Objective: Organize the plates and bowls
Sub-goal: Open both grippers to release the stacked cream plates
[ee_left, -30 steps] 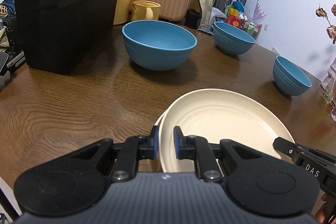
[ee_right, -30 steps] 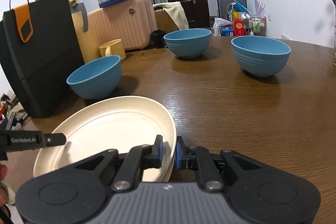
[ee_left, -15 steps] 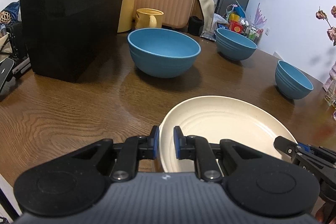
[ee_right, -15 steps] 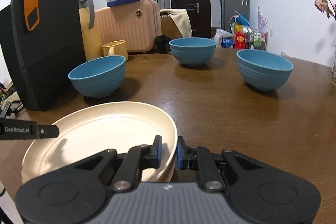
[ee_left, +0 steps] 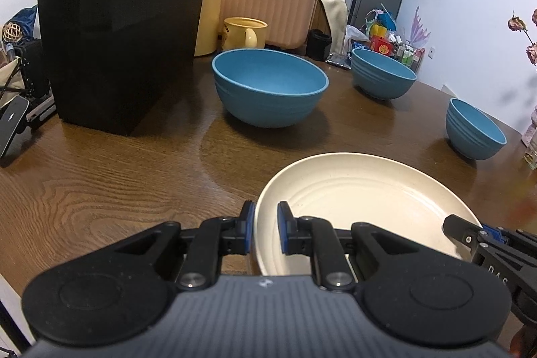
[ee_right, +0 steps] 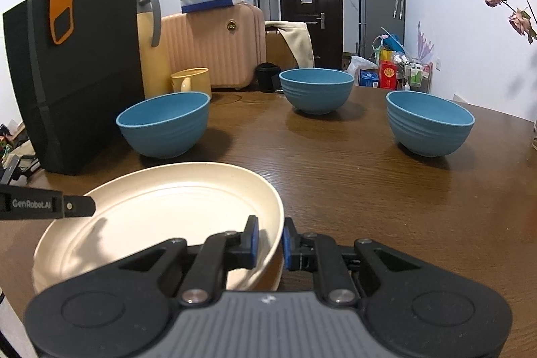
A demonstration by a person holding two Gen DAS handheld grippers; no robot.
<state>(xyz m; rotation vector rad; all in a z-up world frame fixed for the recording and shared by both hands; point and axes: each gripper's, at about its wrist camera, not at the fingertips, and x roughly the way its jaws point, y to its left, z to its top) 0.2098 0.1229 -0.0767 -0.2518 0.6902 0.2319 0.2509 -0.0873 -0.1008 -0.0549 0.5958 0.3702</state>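
Both grippers are clamped on the rim of the cream plate [ee_left: 362,200]. The left gripper [ee_left: 265,228] pinches the plate's left edge, one pad inside the rim and one outside. The right gripper [ee_right: 268,240] pinches the right edge the same way. A second cream rim shows just under the plate in the right wrist view, so this plate appears to be the top of a stack [ee_right: 268,277]; how many lie below cannot be told.

The plate sits at the near edge of the table [ee_left: 117,183], roughly level. Whether it rests on the lower plate or hangs just above it cannot be told.

Three blue bowls stand well apart beyond it: the left bowl [ee_right: 164,124], the far bowl [ee_right: 317,91] and the right bowl [ee_right: 429,123]. None is nested.

Step in hand, as judged: a two-handed hold on the plate, either seating it on the stack or moving the stack.

Next move calls for:
- Keep both grips level, so the plate does not tip.
- Confirm the plate is seated before opening either jaw.
- Then collect the bowls, likely by nesting.
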